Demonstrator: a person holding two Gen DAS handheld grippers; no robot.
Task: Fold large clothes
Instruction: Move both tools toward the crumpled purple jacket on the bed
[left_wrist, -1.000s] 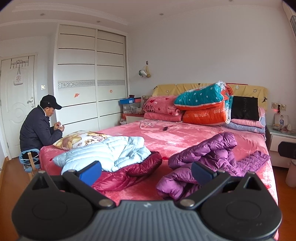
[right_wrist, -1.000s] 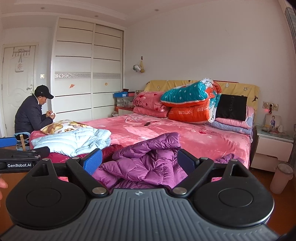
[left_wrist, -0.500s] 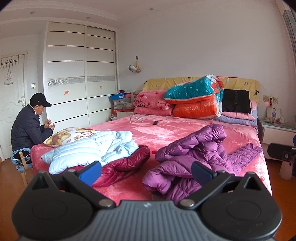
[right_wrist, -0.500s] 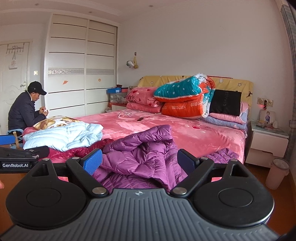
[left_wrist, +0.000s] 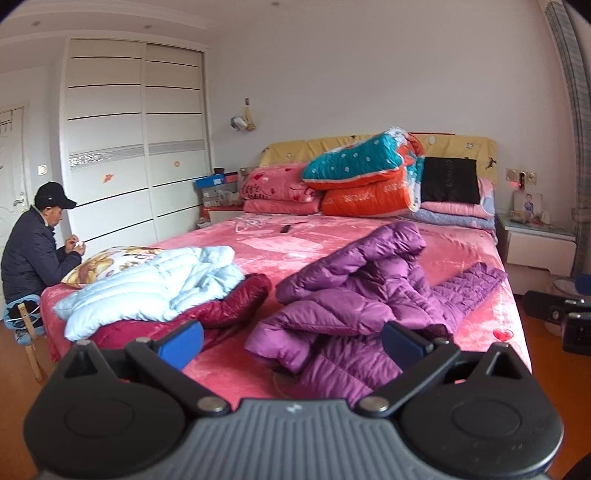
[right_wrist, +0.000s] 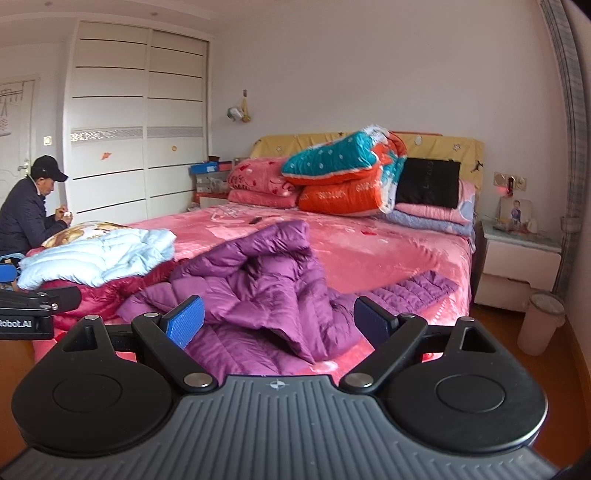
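Two grippers are held short of the foot edge of the bed (left_wrist: 369, 243), both aimed along its length. The left gripper (left_wrist: 291, 338) has its fingers (left_wrist: 181, 338) spread wide and empty. The right gripper (right_wrist: 279, 319) likewise has its fingers (right_wrist: 184, 321) wide apart, gripping nothing.

The purple down jacket (left_wrist: 362, 306) lies crumpled near the foot edge, toward the right corner of the bed, one part raised in a ridge and a quilted section (right_wrist: 410, 290) spread flat toward the right edge. Neither gripper touches it, as far as the fisheye view allows.

Toward the left corner, a light blue down jacket (left_wrist: 147, 284) lies on top of a dark red jacket (left_wrist: 229, 306); a patterned pillow (left_wrist: 107, 260) sits just behind them.

Folded quilts (left_wrist: 365, 177) are stacked at the head edge. A person in a black cap (left_wrist: 37, 240) sits beside the left edge of the bed.
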